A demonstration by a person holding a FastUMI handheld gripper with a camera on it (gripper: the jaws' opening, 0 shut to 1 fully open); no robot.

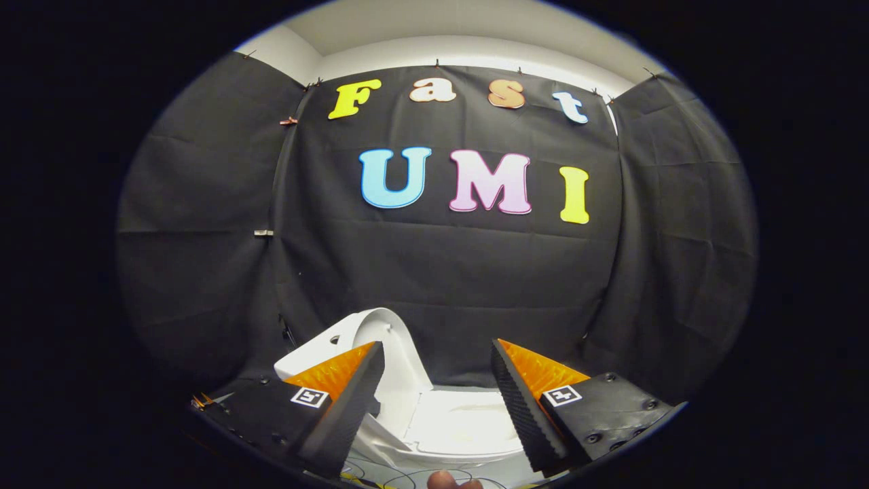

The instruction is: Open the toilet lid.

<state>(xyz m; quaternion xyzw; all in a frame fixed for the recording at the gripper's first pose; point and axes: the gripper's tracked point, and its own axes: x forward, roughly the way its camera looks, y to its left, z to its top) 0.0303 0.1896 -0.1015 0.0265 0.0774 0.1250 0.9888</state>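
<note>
White porcelain sits low in the booth: a toilet stands on the floor before the black cloth wall, its lid already raised and leaning upright toward the cloth, slightly tilted, with the seat and bowl opening exposed below it. The lid's rounded top edge rises just above the tip of the left finger; its lower part runs down between the two fingers to the hinge. The gripper hovers just above and in front of the bowl, its fingers spread wide apart, holding nothing and touching nothing that can be seen. Open room lies between the fingers over the seat, and black cloth closes the space on both sides and behind. A fingertip of a person shows at the near edge below the bowl, beside thin wires on the floor.
</note>
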